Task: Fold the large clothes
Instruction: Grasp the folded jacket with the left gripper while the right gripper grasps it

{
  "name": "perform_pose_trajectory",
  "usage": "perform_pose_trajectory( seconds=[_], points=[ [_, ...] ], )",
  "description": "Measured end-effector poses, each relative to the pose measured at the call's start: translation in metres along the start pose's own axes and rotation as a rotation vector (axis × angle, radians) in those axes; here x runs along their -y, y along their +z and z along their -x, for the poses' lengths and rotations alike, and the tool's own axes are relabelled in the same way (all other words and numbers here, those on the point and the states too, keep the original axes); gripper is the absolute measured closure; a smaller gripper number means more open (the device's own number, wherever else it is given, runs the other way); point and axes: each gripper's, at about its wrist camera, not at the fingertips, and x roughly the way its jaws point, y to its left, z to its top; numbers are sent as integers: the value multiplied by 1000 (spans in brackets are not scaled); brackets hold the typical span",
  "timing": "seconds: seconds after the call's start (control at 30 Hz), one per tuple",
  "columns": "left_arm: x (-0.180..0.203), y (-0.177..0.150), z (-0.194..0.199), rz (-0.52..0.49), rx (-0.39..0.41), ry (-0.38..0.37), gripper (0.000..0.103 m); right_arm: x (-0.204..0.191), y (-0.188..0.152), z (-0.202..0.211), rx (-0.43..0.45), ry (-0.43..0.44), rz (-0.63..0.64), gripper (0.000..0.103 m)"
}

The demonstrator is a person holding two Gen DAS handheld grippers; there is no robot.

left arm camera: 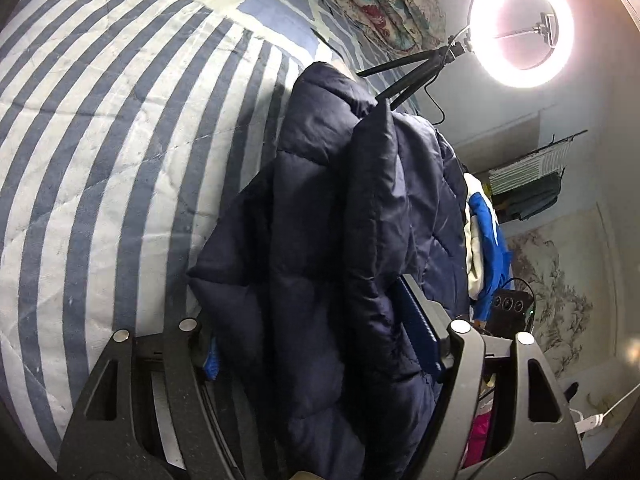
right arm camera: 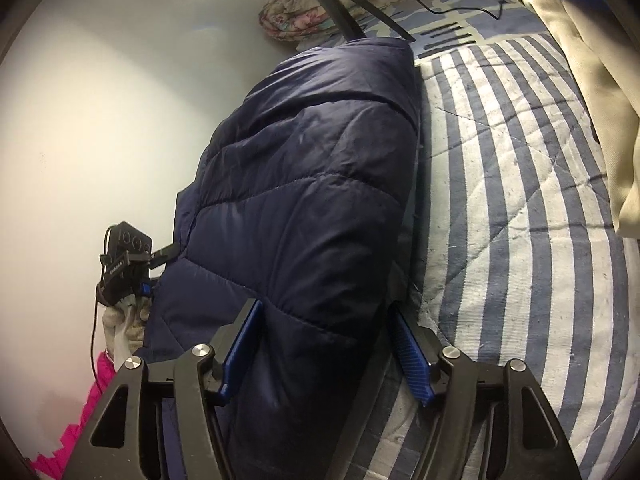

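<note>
A dark navy quilted puffer jacket (left arm camera: 340, 240) lies bunched on a blue-and-white striped quilt (left arm camera: 100, 140). My left gripper (left arm camera: 316, 344) has its jaws around a thick fold of the jacket; its blue pads (left arm camera: 420, 340) press the fabric on both sides. In the right wrist view the same jacket (right arm camera: 312, 168) fills the middle, with the quilt (right arm camera: 520, 200) to its right. My right gripper (right arm camera: 328, 344) grips a bulky padded edge between its blue pads (right arm camera: 410, 348).
A lit ring light (left arm camera: 520, 28) on a black tripod (left arm camera: 404, 68) stands at the far end. A white and blue garment (left arm camera: 484, 240) lies beside the jacket. A beige garment (right arm camera: 592, 80) lies right. A floral quilt (right arm camera: 312, 12) lies beyond.
</note>
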Motion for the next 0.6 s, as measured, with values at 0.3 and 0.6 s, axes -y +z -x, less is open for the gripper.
perform_pose_trajectory(
  seconds=[0.3,0.6],
  points=[
    [50,-11,-15,-233,42,230,68,-18,4,-11,-19,-54,54,60],
    [100,-45,-19,-488,154,461,83,-58,1,-11,-2,-235,213,74]
  ],
)
